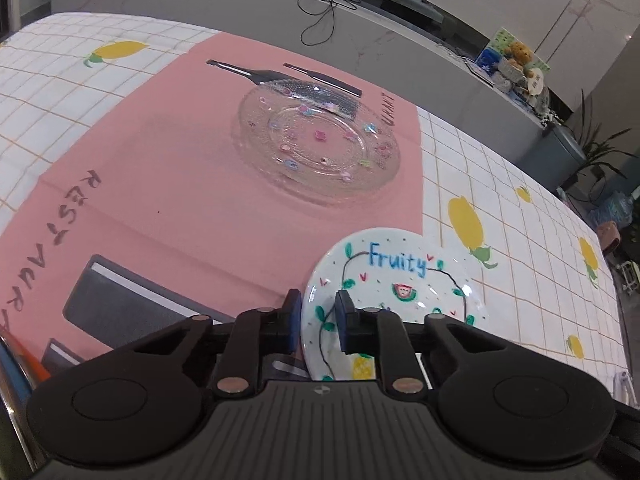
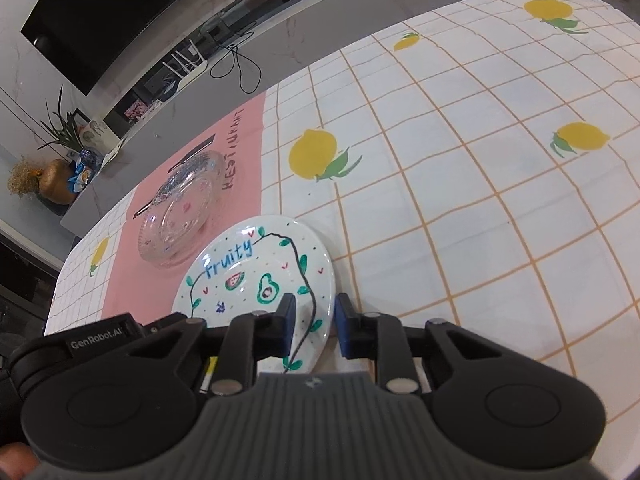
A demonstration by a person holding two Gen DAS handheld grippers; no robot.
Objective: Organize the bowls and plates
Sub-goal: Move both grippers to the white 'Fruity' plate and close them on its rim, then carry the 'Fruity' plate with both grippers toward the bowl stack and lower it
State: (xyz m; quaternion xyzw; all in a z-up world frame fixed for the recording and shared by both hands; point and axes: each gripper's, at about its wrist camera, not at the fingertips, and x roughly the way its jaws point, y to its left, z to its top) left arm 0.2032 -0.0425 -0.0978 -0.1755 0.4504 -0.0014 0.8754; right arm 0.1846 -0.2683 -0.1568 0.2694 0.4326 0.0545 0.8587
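On the tabletop: a white checked cloth [image 2: 460, 152] with lemon prints covers it; a pink placemat [image 1: 168, 184] lies over the cloth.
Glass plate [image 1: 318, 142]: clear, dotted with small coloured motifs; sits on the pink placemat toward the tabletop's far edge, over the printed knife and fork.
Painted plate [image 1: 396, 280]: white, lettered "Fruity", with watermelon, avocado and vine drawings; at the near side of the tabletop, straddling the placemat's edge and the checked cloth, near the glass plate but apart from it.
Left tongs [image 1: 318, 306]: narrow; blue pads set on either side of the painted plate's left rim, gripping it.
Right tongs [image 2: 315, 312]: narrow; one pad over the plate's face, the other outside the right rim, clamped on the same plate.
Plate tilt: cannot tell whether it is lifted off the cloth or resting on it.
Behind the tabletop: a grey ledge [image 1: 360, 24] with loose black cables.
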